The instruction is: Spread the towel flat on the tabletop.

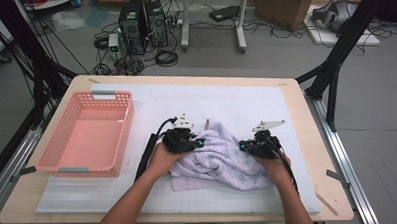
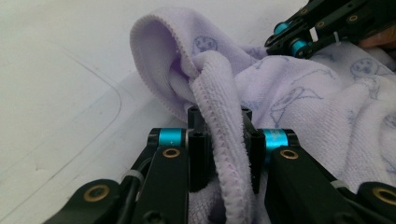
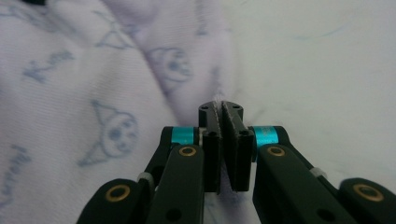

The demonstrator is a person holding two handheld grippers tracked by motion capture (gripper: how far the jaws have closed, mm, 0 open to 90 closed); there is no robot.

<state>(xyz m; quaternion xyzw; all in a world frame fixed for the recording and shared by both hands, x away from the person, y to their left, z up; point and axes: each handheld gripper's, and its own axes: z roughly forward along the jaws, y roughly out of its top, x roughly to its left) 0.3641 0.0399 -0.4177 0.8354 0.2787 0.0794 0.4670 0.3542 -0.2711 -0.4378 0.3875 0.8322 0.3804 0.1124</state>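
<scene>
A crumpled lilac towel (image 1: 223, 158) with small cartoon prints lies on the white mat in the middle of the table. My left gripper (image 1: 201, 142) is at the towel's left side, shut on a thick fold of its hemmed edge (image 2: 224, 140). My right gripper (image 1: 241, 146) is at the towel's right side, its jaws pressed together on a thin edge of the towel (image 3: 223, 140). In the left gripper view the right gripper (image 2: 299, 42) shows at the top right, on the cloth.
A pink plastic basket (image 1: 62, 147) stands on the table's left part, with nothing in it. The white gridded mat (image 1: 236, 100) covers most of the wooden table. Computers, cables and boxes sit on the floor beyond the far edge.
</scene>
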